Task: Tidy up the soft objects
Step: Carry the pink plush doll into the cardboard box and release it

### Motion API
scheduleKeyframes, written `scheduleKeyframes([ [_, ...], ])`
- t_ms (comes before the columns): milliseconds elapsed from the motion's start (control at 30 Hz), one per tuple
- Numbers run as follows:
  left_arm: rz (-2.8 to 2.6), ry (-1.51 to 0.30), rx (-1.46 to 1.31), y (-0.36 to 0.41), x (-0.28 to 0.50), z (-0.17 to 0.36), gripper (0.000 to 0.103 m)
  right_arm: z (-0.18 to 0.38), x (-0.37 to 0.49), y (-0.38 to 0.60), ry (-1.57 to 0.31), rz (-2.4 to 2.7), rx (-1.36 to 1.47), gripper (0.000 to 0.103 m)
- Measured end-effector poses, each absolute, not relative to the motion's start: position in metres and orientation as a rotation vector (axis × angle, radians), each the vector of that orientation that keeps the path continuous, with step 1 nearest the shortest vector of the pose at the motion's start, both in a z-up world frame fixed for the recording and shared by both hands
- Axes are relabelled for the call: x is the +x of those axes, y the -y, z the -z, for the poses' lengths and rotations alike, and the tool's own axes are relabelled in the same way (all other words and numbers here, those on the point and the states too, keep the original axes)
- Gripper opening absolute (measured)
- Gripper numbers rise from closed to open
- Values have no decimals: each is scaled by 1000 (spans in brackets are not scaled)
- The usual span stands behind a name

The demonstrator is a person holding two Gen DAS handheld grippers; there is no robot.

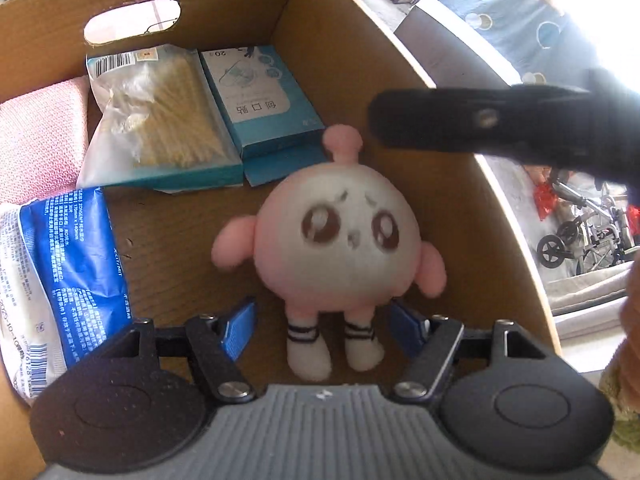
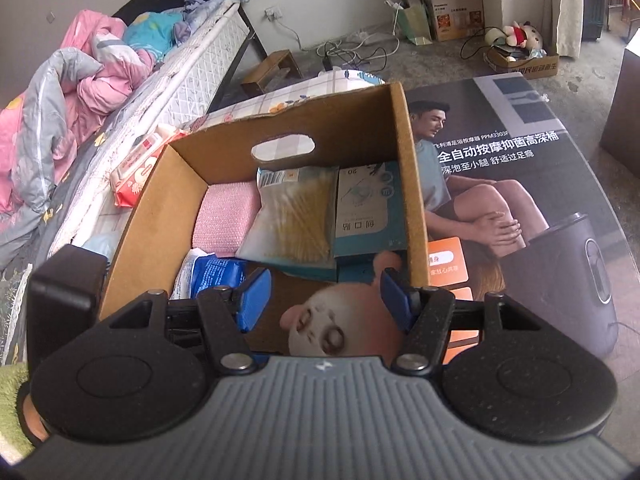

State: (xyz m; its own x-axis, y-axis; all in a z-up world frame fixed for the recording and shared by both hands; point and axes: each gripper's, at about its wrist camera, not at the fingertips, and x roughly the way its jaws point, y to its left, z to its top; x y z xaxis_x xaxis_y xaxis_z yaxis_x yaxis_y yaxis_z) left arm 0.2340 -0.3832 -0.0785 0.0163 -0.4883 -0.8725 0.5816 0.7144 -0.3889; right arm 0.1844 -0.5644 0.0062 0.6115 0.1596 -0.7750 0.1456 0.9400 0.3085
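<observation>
Here, in the left wrist view, the pink plush doll [image 1: 340,240] lies face up on the floor of the cardboard box [image 1: 400,60], its striped-sock feet pointing toward the camera. The left gripper [image 1: 322,326] has its jaws spread wide, one blue pad on each side of the doll's legs, neither pad touching it. Behind the doll's head lie a teal carton [image 1: 260,100] and, just beside it, a clear bag of cotton swabs [image 1: 160,116]. A pink knitted cloth [image 1: 40,136] rests against the box's left wall, with a blue-and-white wipes pack [image 1: 60,272] in front of it. A black part of the other tool reaches in from the right, above the box's right wall.

In the right wrist view, the right gripper [image 2: 326,300] hangs over the near edge of the box [image 2: 408,168], jaws open and holding nothing. The doll [image 2: 344,328] shows between and beneath them, partly hidden by the tool body. The box stands on a large printed carton [image 2: 520,152], and a bed [image 2: 192,60] with rumpled pink and grey bedding runs along the left.
</observation>
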Motion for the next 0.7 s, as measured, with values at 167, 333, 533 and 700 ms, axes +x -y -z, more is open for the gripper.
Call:
scheduleKeyframes([
  [167,822,-1284,81,375,233,64,75,-20,164,566,-876,-10,409,61],
  [333,809,-1177,62,344,224,26,86,-40,142,556,-809,-29,441,65],
  [533,748,-1004,22,271,187,-31,90,-67,117,524,-745,-114,480,68],
  [700,629,-891,-49,181,155,-52,91,-84,106,472,-733,-230,479,68],
])
